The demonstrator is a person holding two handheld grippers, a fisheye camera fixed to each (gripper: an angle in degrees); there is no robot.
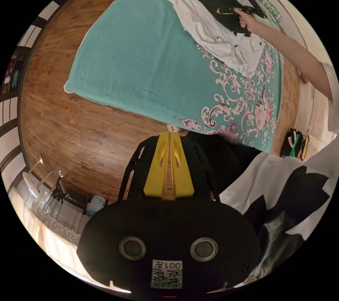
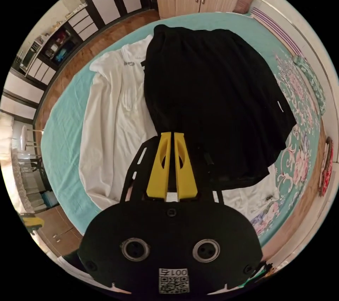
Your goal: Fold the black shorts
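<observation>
Your right gripper (image 2: pixel 172 136) sits closest in its own view, yellow jaws pressed nearly together with a thin gap, tips over the near edge of the black shorts (image 2: pixel 215 103); you cannot tell whether cloth is pinched between them. Those shorts lie spread on the teal bedsheet (image 2: pixel 63 138), overlapping a white shirt (image 2: pixel 113 131). Your left gripper (image 1: pixel 169 138) hangs above the wooden floor (image 1: pixel 88 138) well away from the shorts (image 1: pixel 212 0), jaws almost closed, holding nothing. Your hand (image 1: pixel 247 20) grips the other tool there, its tips hidden.
</observation>
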